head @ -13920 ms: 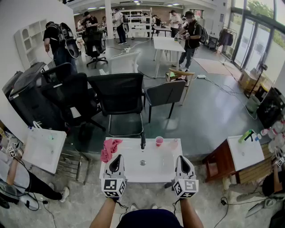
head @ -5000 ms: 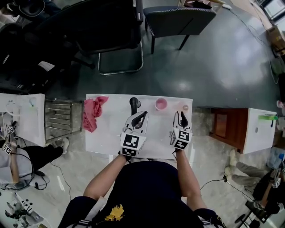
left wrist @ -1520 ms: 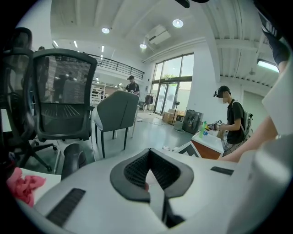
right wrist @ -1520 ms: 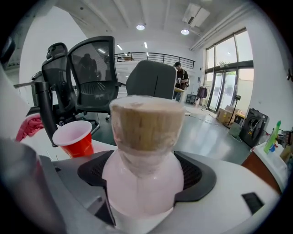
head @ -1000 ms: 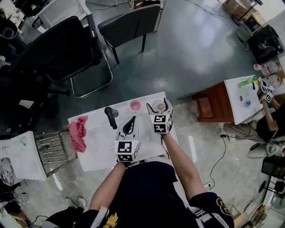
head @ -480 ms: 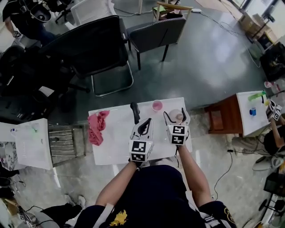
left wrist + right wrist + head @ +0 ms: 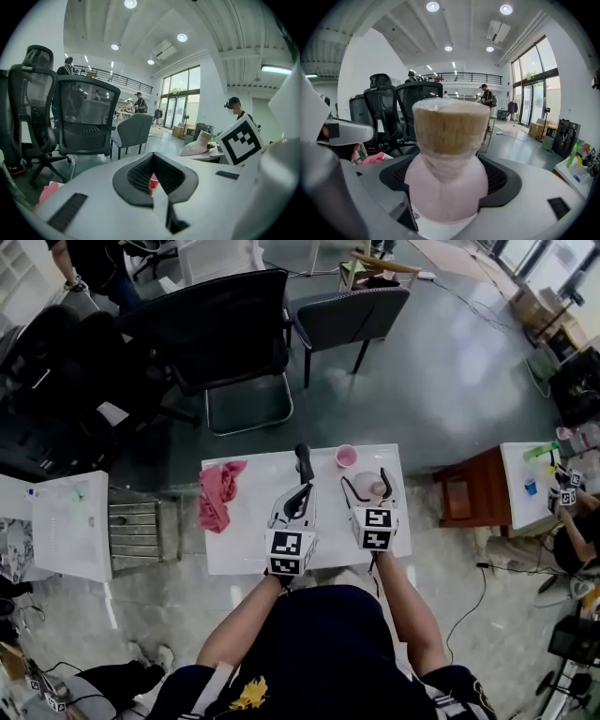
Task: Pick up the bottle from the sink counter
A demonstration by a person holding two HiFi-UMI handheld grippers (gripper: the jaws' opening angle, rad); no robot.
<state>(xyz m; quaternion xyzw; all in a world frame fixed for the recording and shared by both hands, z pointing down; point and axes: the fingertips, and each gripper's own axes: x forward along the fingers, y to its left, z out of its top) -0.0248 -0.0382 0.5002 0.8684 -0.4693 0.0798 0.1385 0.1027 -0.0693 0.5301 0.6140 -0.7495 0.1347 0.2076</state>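
Note:
The bottle (image 7: 447, 140) is pale pink with a tan cork-like cap and stands upright between the jaws of my right gripper (image 7: 447, 180), whose black pads press both its sides. From above, the bottle (image 7: 377, 489) is at the right end of the white sink counter (image 7: 246, 549), inside my right gripper (image 7: 367, 481). Whether it is off the counter I cannot tell. My left gripper (image 7: 301, 490) hovers over the counter's middle, shut and empty, just short of the black faucet (image 7: 303, 461). In the left gripper view, the bottle (image 7: 200, 143) shows to the right of my left gripper (image 7: 153, 182).
A pink cup (image 7: 346, 456) stands at the counter's back edge beside the faucet. A red cloth (image 7: 219, 503) hangs over the left end. Black chairs (image 7: 234, 329) stand beyond the counter. A brown cabinet (image 7: 461, 495) is to the right, a metal rack (image 7: 134, 526) to the left.
The head camera has swung, so the counter sits a little differently in view. Both grippers hold about the same places on it, the right one still round the bottle.

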